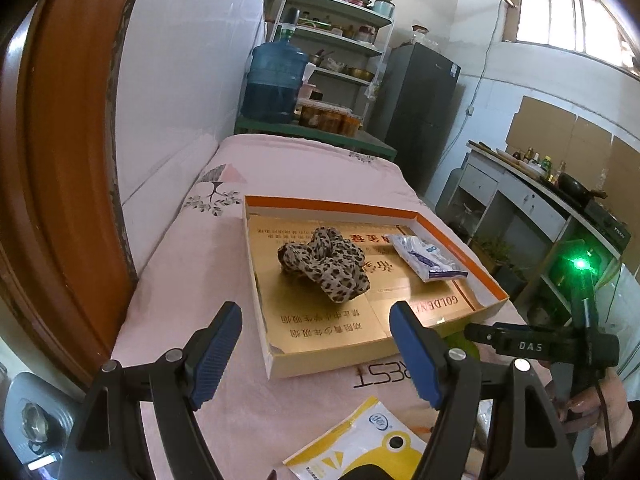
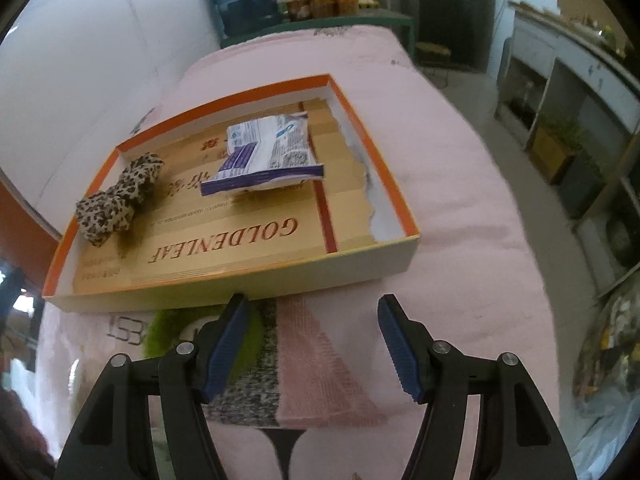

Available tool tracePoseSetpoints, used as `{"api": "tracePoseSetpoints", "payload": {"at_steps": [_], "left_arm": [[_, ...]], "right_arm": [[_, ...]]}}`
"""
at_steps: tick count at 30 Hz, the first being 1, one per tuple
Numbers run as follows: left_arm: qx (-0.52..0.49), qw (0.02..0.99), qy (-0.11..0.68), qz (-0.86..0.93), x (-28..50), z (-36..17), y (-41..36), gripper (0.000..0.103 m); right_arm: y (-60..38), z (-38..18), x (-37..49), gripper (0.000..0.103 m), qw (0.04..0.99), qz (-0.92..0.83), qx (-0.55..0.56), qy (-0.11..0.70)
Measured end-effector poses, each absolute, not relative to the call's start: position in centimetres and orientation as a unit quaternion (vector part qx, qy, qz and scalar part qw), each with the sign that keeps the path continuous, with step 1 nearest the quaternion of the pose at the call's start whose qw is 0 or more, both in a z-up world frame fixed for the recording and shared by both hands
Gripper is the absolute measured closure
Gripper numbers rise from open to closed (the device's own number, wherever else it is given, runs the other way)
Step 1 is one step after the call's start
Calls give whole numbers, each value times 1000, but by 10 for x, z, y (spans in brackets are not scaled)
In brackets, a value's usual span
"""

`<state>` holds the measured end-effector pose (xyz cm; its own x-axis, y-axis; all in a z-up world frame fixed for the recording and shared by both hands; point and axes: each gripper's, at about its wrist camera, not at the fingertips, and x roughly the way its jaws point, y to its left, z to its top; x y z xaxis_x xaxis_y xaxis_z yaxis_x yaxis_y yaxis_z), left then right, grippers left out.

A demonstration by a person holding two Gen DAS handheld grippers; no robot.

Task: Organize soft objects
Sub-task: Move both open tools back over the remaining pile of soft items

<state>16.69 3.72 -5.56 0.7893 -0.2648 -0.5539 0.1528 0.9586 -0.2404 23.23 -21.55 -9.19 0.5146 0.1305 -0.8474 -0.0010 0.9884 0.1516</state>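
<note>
Shallow orange-rimmed box point(image 2: 394, 196) lying on a pink-covered bed point(image 2: 460, 208); inside it, a leopard-print cloth point(image 1: 326, 262) sitting at the left and a white-and-purple packet point(image 2: 266, 152) resting to the right, apart. Left gripper point(image 1: 316, 354) and right gripper point(image 2: 314, 350) hovering before the box, both with jaws spread wide and holding nothing; a yellow-and-white pouch point(image 1: 368, 446) lying just below the left gripper

1. A blue water jug point(image 1: 274, 80) stands far ahead of the left gripper, on a green table point(image 1: 316, 132).
2. A metal shelf rack point(image 1: 340, 36) rises behind the jug.
3. A dark refrigerator point(image 1: 420, 108) stands ahead, to the right.
4. A counter with bottles point(image 1: 536, 184) runs along the right wall.
</note>
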Motion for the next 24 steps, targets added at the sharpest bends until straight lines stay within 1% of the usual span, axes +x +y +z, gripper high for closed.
{"api": "tracePoseSetpoints", "payload": {"at_steps": [5, 8, 14, 17, 24], "left_arm": [[-95, 940, 308, -112, 166, -57, 34, 27], [-96, 940, 307, -114, 164, -57, 33, 27], [-103, 940, 302, -119, 158, -52, 39, 27], [-107, 941, 298, -121, 157, -49, 40, 27], [-97, 943, 291, -132, 151, -37, 31, 27]], "right_arm": [[-194, -102, 225, 35, 846, 62, 18, 530], [-182, -103, 217, 35, 835, 60, -30, 547], [-183, -102, 186, 35, 808, 72, -89, 578], [-194, -96, 171, 35, 813, 70, -75, 573], [-220, -69, 138, 35, 855, 75, 17, 512]]}}
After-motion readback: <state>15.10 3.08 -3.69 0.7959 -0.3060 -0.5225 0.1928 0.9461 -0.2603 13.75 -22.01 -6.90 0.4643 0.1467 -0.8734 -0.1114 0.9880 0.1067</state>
